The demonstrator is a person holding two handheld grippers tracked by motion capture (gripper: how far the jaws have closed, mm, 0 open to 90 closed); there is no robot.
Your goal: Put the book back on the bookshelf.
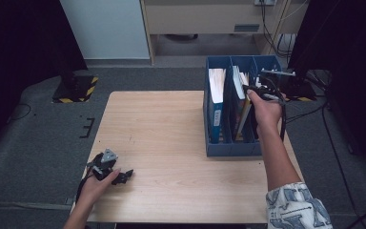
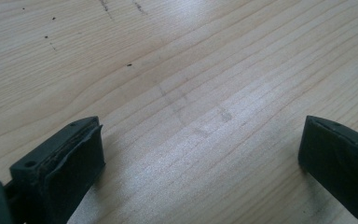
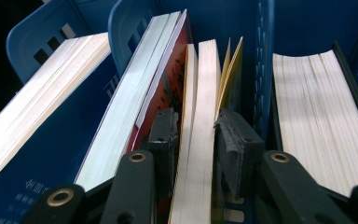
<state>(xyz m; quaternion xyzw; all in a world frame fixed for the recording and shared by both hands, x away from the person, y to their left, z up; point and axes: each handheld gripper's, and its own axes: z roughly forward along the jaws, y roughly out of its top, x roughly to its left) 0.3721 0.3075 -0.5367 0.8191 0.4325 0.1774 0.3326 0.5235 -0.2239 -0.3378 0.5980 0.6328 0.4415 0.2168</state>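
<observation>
A blue three-slot file rack [image 1: 231,149] stands on the right side of the wooden table [image 1: 167,133] with books upright in its slots. My right gripper [image 1: 263,90] reaches down into the middle slot. In the right gripper view my right gripper [image 3: 198,137] has a thin book with white page edges and a yellow cover [image 3: 200,93] between its jaws, both pads against its sides. A red-covered book [image 3: 165,79] leans just left of it. My left gripper [image 1: 123,175] rests at the table's near left corner. Its jaws [image 2: 200,149] stand wide open over bare wood.
A thick white-paged book [image 3: 317,107] fills the slot to the right, and another [image 3: 42,107] the slot to the left. Beyond the table are dark carpet, a yellow-and-black striped base [image 1: 76,89] at the far left, and cables [image 1: 331,138] on the right.
</observation>
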